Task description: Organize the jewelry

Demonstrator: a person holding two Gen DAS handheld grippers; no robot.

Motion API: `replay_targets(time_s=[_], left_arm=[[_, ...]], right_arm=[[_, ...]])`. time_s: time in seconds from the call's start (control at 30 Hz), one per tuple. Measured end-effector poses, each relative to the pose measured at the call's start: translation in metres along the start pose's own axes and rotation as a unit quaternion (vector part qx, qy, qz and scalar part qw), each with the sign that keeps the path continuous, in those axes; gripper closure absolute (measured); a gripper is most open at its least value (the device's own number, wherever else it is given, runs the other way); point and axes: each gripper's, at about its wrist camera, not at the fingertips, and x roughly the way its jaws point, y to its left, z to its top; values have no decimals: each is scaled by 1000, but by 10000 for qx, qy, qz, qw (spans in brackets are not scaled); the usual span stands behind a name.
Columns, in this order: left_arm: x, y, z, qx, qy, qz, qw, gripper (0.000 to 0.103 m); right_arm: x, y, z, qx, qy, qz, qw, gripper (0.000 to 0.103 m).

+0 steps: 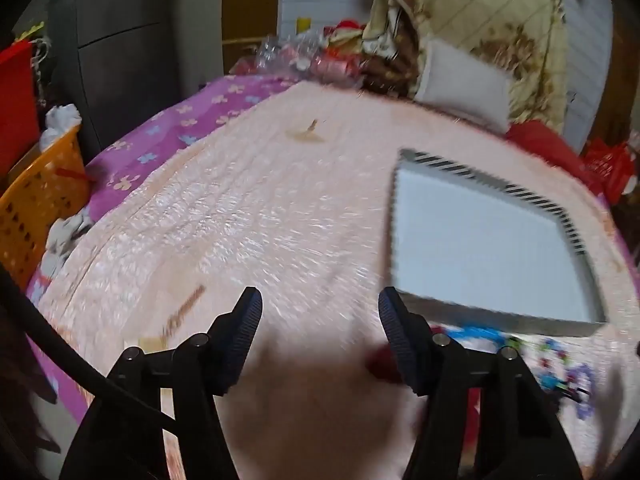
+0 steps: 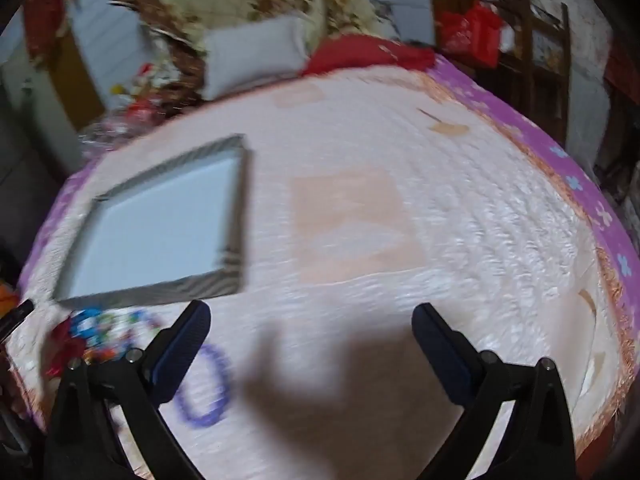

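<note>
**Mia:** What is on the bed?

**Ben:** A pink blanket covers the bed. A flat tray lies on it. The tray is white inside and has a striped black and white rim. It looks bare inside.

**Mia:** Where is the jewelry?

**Ben:** It lies on the blanket, just in front of the tray's near edge. In the left camera I see a pile of bright beads, blue, green and purple, and something red beside them. It is all blurry, so I cannot tell each piece apart.

**Mia:** Is there a ring of beads too?

**Ben:** Yes. In the right camera a purple bracelet lies flat on the blanket, by itself, near the rest of the pile.

**Mia:** What are the grippers doing?

**Ben:** The left gripper has its two fingers wide apart, and nothing is between them. It is above the blanket, with the beads just to its right. The right gripper has its fingers wide apart too, and it holds nothing. The purple bracelet is right next to its left finger.

**Mia:** What else is there?

**Ben:** A gray pillow is at the far end of the bed. An orange basket stands beside the bed.
</note>
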Motion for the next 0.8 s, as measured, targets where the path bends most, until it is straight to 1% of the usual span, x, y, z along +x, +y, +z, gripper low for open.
replay_targets(time_s=[0.07, 0.13, 0.27, 0.33, 0.37, 0.47, 0.53, 0.63, 0.7, 0.8], left_arm=[[-15, -8, -6, 21, -20, -131, 9999, 53], [-29, -16, -16, 74, -20, -136, 9999, 53], [-48, -29, -35, 217, 9, -210, 9995, 53], [-55, -33, -43, 230, -28, -238, 9994, 53], [-57, -35, -45, 240, -37, -265, 9994, 53], [-61, -38, -50, 310, -35, -226, 9993, 53], [-62, -43, -52, 412, -34, -213, 9989, 53], [-61, -45, -54, 465, -14, -271, 9985, 55], [-61, -47, -56, 463, -14, -295, 9985, 55], [-63, -50, -58, 485, -65, -261, 9985, 55]], right_arm=[[-12, 17, 0, -202, -100, 81, 9997, 1], [-28, 37, -3, -432, -286, 177, 9985, 1], [-54, 66, -14, -829, -602, 228, 9945, 1], [-62, 80, -23, -993, -715, 164, 9923, 1], [-63, 88, -24, -1053, -712, 121, 9918, 1], [-59, 98, -31, -1145, -568, 241, 9915, 1], [-55, 103, -35, -1139, -484, 232, 9920, 1], [-51, 106, -39, -1141, -389, 264, 9924, 1], [-48, 107, -41, -1163, -294, 211, 9926, 1], [-48, 108, -44, -1132, -322, 236, 9928, 1]])
